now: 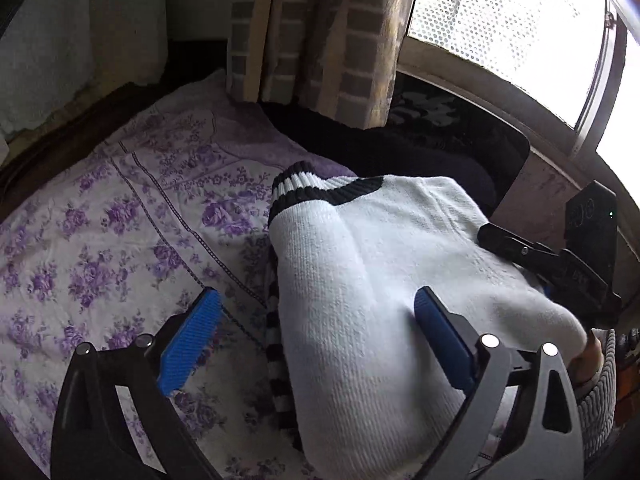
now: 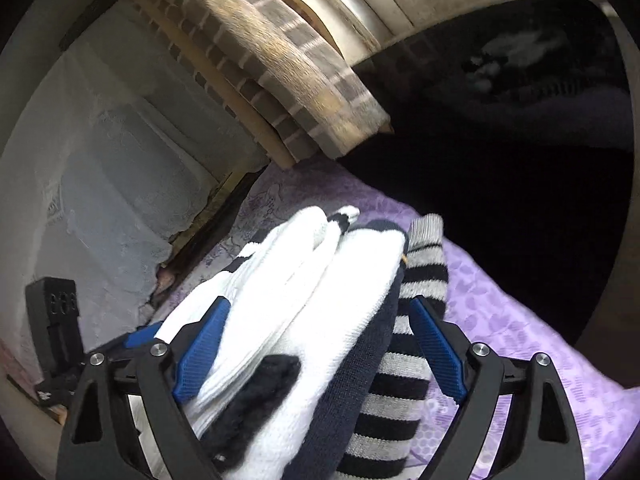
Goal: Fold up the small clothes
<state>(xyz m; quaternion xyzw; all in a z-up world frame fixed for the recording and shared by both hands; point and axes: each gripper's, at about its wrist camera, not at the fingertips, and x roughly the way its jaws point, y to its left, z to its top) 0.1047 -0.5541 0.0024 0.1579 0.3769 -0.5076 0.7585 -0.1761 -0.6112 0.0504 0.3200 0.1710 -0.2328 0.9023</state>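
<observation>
Left wrist view: the left claw (image 1: 316, 336) is seen spread wide, released. One blue pad (image 1: 190, 344) hangs over the floral bedsheet (image 1: 100, 220); the other is set against the white knit garment (image 1: 360, 280), which is not pinched. The garment lies on the bed, its black-and-white ribbed cuff (image 1: 296, 188) toward the curtain (image 1: 320, 40). A window (image 1: 500, 20) and the other tool's black body are shown only here.

Right wrist view: the right claw (image 2: 316, 344) is seen spread wide, pads apart, the garment bundle (image 2: 320, 300) lying between them, not squeezed. Only here are a navy layer (image 2: 360, 360) and a grey-and-black striped piece (image 2: 424, 264) made out clearly.

Count: two claws, four blue pads, one curtain, one white garment, one striped piece.
</observation>
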